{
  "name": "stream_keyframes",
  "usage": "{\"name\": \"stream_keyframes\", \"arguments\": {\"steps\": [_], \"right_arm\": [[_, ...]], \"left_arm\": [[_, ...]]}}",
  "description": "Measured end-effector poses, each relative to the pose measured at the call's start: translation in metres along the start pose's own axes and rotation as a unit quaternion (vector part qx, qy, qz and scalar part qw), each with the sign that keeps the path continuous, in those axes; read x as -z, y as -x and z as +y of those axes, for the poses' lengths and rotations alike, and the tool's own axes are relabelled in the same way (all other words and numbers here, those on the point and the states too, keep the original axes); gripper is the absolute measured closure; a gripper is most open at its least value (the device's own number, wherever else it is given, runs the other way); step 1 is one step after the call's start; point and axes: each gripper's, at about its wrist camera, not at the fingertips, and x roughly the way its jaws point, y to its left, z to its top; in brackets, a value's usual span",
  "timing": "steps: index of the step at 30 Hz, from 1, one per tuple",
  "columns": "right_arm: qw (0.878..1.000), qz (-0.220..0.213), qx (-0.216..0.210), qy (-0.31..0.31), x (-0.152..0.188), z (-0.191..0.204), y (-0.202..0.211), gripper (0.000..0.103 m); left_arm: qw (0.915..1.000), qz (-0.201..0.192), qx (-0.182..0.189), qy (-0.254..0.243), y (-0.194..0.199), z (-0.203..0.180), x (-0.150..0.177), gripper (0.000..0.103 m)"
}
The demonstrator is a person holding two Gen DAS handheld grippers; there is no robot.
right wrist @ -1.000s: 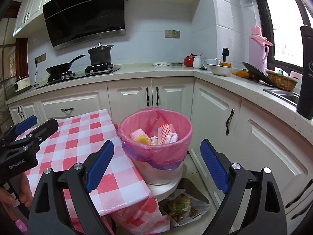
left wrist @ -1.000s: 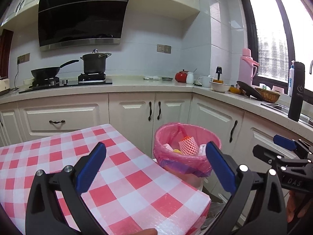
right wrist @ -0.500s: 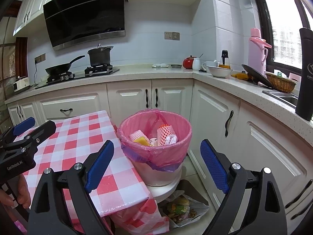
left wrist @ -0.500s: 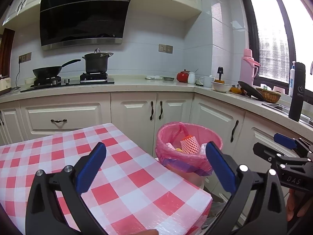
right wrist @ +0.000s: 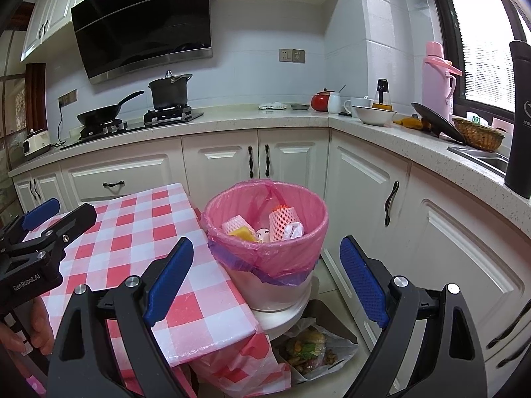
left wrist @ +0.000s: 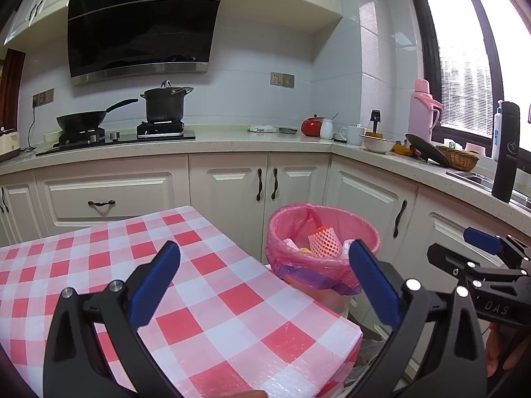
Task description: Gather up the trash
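A white bin lined with a pink bag stands on a stool beside the table; it also shows in the left wrist view. Inside lie pink foam fruit nets, a yellow scrap and crumpled paper. My left gripper is open and empty above the red-and-white checked table. My right gripper is open and empty, held in front of the bin. Each gripper shows at the edge of the other's view.
A clear bag of food waste lies on the floor under the stool. White cabinets close in behind and to the right. The counter carries a wok, pot, bowl, pink thermos and basket.
Both views have shifted slightly; the left gripper has drifted a little, so the bin and table sit marginally further right. Both grippers stay open and empty.
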Motion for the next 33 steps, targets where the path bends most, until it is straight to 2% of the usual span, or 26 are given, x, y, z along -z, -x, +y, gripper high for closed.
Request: {"name": "stream_keyframes", "arguments": {"steps": [9,33], "right_arm": [[1.000,0.010,-0.001,-0.003,0.0016,-0.0005,-0.0040,0.018],[1.000,0.001,-0.005,-0.004,0.0039,0.0037,-0.0020,0.018]], "left_arm": [[1.0000,0.005,0.002,0.001,-0.0015,-0.0007,0.0020,0.005],[1.0000,0.000,-0.007,0.000,-0.0013,0.0001,0.0019,0.005]]}}
